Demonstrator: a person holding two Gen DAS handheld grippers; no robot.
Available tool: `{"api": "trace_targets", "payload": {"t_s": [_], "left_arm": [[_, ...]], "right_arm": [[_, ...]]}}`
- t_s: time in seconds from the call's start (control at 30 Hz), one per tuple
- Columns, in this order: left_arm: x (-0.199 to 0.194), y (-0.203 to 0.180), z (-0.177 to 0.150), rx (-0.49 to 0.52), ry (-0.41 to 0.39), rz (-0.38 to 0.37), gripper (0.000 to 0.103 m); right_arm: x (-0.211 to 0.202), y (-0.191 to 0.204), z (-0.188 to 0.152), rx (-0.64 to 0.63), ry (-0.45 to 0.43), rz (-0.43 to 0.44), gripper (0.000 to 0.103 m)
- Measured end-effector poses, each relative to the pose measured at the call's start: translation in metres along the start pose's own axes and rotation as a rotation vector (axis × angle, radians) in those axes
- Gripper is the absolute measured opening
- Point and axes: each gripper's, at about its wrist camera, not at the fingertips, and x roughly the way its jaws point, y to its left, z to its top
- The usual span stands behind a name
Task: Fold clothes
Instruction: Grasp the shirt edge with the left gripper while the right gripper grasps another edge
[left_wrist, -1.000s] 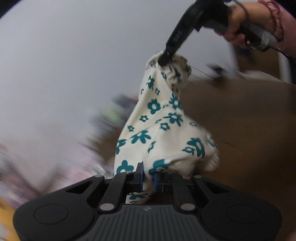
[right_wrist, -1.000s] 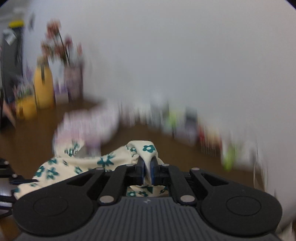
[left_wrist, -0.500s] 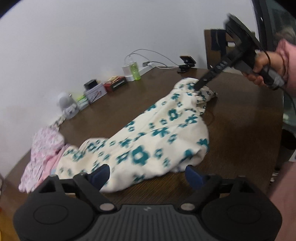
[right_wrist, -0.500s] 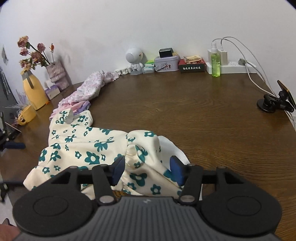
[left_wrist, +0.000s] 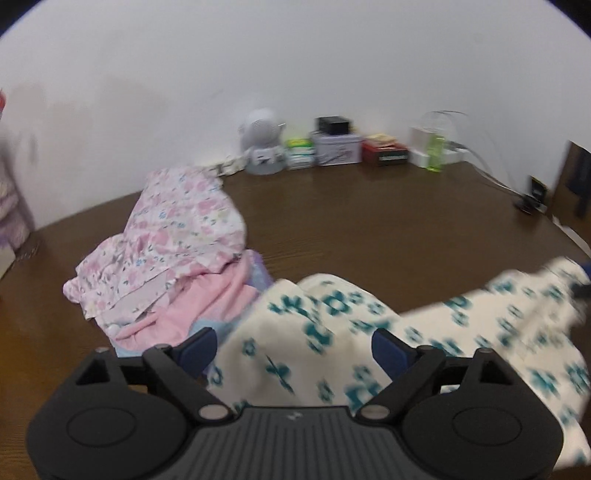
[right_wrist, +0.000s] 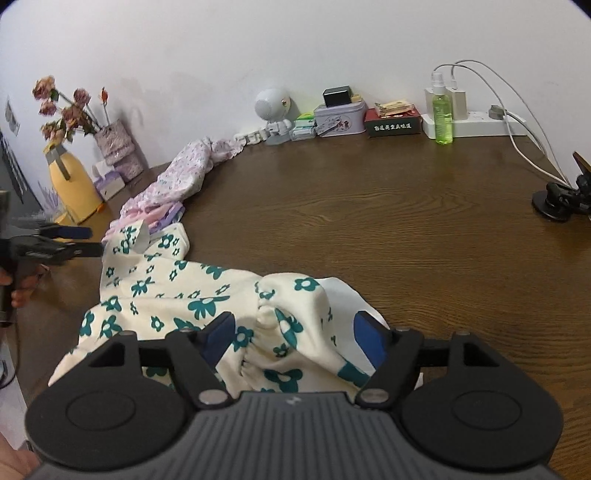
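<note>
Comparing this moment with a second ago, we find one main change: both grippers have let go of the cream garment. A second ago each one pinched it and it hung in the air between them. Half a second ago the fingers were already spread, and they remain so.

1. Left gripper: we hold its fingers wide apart, one on either side of a raised fold of the garment. Nothing is pinched.
2. Right gripper: its fingers are likewise spread, and they straddle the gathered, elasticated end of the cloth without closing on it.
3. Garment position: it lies crumpled on the brown table, stretched between our two grippers. Its far corner stands up just beside the left gripper as seen from the right wrist.
4. Other clothes: a pink flowered pile sits on the table, touching the cream garment at one edge.
5. Left view: it has swung toward that pile since half a second ago and is blurred.

We judge that the laying-down step is complete, but the cloth is bunched, not flat. Folding has not begun. The next step likely calls for us to regrip two edges and spread the garment smooth before the first fold.
</note>
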Motion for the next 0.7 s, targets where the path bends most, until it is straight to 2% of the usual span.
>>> {"api": "trace_targets", "payload": {"t_s": [0.07,0.17,0.27,0.3,0.33,0.37,0.4,0.5,0.6,0.7], "left_arm": [[0.015,0.006,0.005,-0.025,0.019,0.002,0.088],[0.034,0.012,0.01,-0.054,0.055,0.02,0.075],[0.042,0.017,0.01,-0.08,0.069,-0.002,0.057],[0.044,0.018,0.009,-0.082,0.071,-0.015,0.045],[0.044,0.018,0.008,-0.077,0.072,-0.023,0.025],[0.044,0.017,0.006,-0.066,0.076,-0.025,0.013],[0.043,0.015,0.004,-0.055,0.074,-0.024,0.006],[0.029,0.009,-0.002,-0.021,0.033,-0.005,0.005],[0.006,0.006,0.004,-0.03,-0.035,-0.004,0.005],[-0.012,0.003,0.016,-0.044,-0.099,-0.005,0.005]], "right_arm": [[0.001,-0.003,-0.001,0.014,-0.009,0.002,0.072],[0.007,-0.006,0.001,0.021,-0.001,-0.005,0.072],[0.016,-0.007,0.003,0.023,0.02,-0.002,0.06],[0.019,-0.007,0.003,0.023,0.029,0.004,0.041],[0.02,-0.006,0.002,0.021,0.033,0.003,0.018],[0.022,-0.005,0.001,0.021,0.033,0.003,0.013],[0.021,-0.002,0.001,0.015,0.027,0.006,0.012],[0.013,0.004,-0.001,-0.007,0.001,0.013,0.009],[-0.003,0.005,0.002,-0.04,-0.027,0.014,0.008],[-0.004,0.0,0.024,-0.071,-0.042,-0.032,0.007]]}}
